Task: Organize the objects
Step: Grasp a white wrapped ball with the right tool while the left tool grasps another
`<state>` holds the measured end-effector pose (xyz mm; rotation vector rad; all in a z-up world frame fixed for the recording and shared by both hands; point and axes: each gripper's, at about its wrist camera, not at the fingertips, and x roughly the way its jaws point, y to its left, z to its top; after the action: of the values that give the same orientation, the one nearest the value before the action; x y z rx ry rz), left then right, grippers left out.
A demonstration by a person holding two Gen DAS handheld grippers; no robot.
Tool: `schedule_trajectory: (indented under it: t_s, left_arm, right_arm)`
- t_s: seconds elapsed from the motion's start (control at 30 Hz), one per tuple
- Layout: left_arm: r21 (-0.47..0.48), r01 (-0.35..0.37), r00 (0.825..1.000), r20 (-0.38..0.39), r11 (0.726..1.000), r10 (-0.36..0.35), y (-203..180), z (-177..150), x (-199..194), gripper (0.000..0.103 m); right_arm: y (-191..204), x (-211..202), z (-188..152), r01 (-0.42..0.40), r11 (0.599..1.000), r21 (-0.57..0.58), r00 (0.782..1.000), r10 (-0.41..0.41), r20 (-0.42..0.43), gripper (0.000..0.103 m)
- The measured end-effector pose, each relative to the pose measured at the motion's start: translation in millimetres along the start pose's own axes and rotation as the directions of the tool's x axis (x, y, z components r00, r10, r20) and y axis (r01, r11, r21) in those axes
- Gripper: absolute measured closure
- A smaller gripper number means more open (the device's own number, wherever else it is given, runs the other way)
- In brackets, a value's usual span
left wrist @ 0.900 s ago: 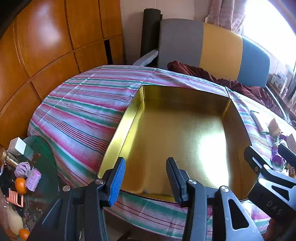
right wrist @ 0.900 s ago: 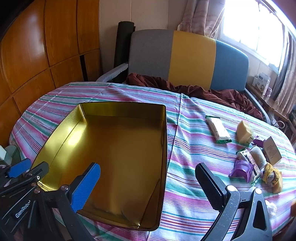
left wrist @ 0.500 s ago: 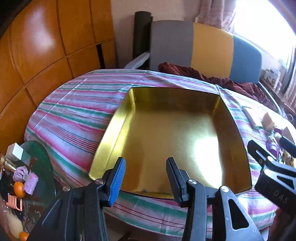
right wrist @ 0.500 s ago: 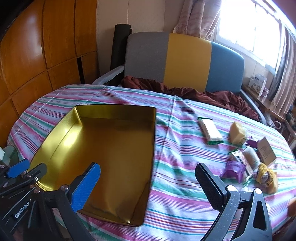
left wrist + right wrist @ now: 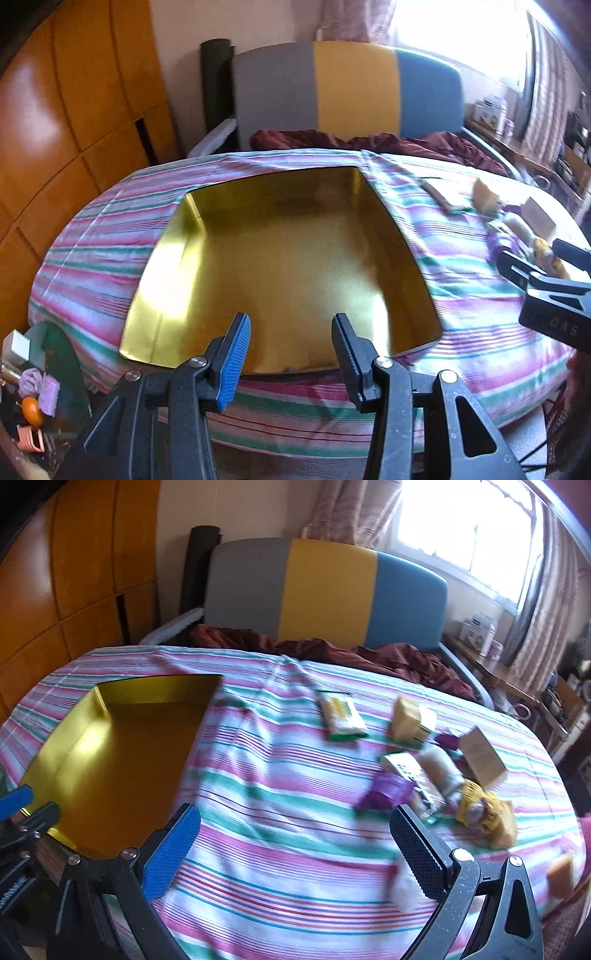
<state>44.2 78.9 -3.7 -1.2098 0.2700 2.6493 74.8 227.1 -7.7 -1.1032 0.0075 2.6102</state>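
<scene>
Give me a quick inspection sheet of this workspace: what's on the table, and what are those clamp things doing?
Surface: table under a striped cloth.
Job's things: empty gold tin on the left; small packets scattered on the right, including a white-green pack, purple pouch, beige box and yellow bundle.
Clutter: side table lower left with an orange and small bits.
Grippers: left gripper partly open over the tin's near edge, holding nothing; right gripper wide open above the cloth, holding nothing.
Cables: nothing seen.
Surroundings: grey-yellow-blue sofa, maroon blanket, wood panelling, bright window.
</scene>
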Motion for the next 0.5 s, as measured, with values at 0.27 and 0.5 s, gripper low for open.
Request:
schedule_trajectory:
  t_s: [0.27, 0.5]
  left_arm:
    - [0.097, 0.130, 0.992, -0.016, 0.987, -0.129, -42.2, -4.2, -2.2, 0.057]
    - [0.164, 0.243, 0.970, -0.042, 0.956, -0.240, -72.7, -4.7, -8.2, 0.057]
  right_arm:
    - [-59.2, -4.6, -17.7, 0.070, 0.996, 0.057, 0.998, -0.069, -0.012, 0.000]
    - [-142.4, -12.3, -45.9, 0.073, 0.979, 0.193, 0.997, -0.075, 0.006, 0.000]
